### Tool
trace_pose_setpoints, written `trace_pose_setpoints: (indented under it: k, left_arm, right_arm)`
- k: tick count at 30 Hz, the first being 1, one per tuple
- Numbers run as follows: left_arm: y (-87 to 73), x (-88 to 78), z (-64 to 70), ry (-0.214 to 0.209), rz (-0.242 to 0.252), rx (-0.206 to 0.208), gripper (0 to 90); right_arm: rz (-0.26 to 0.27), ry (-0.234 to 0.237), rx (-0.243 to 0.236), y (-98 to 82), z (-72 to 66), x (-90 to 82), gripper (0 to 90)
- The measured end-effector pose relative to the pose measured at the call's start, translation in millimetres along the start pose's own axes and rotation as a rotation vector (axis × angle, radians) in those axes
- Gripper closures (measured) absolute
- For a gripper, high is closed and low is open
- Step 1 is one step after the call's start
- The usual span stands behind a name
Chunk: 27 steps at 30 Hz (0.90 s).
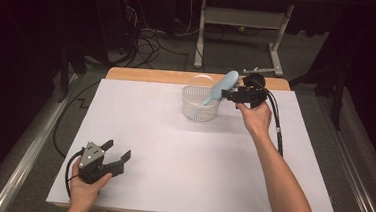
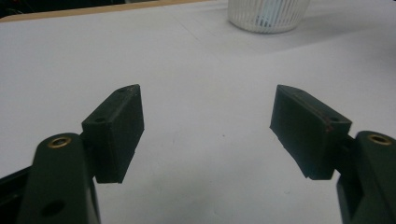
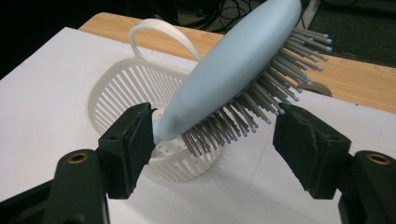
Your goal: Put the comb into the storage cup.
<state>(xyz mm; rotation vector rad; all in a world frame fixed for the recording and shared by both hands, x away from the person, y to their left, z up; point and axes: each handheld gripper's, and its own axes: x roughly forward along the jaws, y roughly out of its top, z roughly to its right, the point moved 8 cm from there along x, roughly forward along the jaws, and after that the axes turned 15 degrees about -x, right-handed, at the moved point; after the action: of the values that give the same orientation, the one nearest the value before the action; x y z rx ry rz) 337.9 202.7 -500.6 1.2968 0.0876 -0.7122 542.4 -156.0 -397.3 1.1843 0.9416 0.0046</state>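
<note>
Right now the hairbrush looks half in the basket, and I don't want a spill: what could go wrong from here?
1. The light blue hairbrush leans handle-down over the white basket rim, its head well outside. The right gripper jaws stand apart around it, so it may tip out.
2. The basket looks light; the leaning brush could topple it.
3. Drawing the gripper back could snag the bristles on a pad.

A hairbrush (image 1: 221, 87) stands tilted in the basket (image 1: 194, 110) at the table's (image 1: 163, 149) far side.
</note>
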Motion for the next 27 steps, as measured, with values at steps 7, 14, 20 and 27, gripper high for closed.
trace_pose_setpoints:
  k: [7, 14, 20, 27]
  left_arm:
    - [-0.3, -0.2, 1.1, -0.001, -0.001, 0.003, 26.6]
    - [-0.2, -0.3, 1.1, 0.001, -0.001, 0.003, 26.6]
    - [0.0, -0.8, 0.3, 0.002, 0.001, 0.002, 26.5]
    - [0.3, -2.1, -0.5, 0.006, 0.004, -0.001, 26.6]
  right_arm:
    - [0.015, -0.006, 0.0, -1.1, 1.4, -7.7, 29.7]
    - [0.03, -0.011, -0.002, -2.4, 1.5, -13.6, 29.8]
    - [0.039, -0.009, -0.006, -3.4, 0.9, -17.5, 29.8]
    - [0.049, 0.003, -0.006, -6.3, -0.6, -21.6, 29.9]
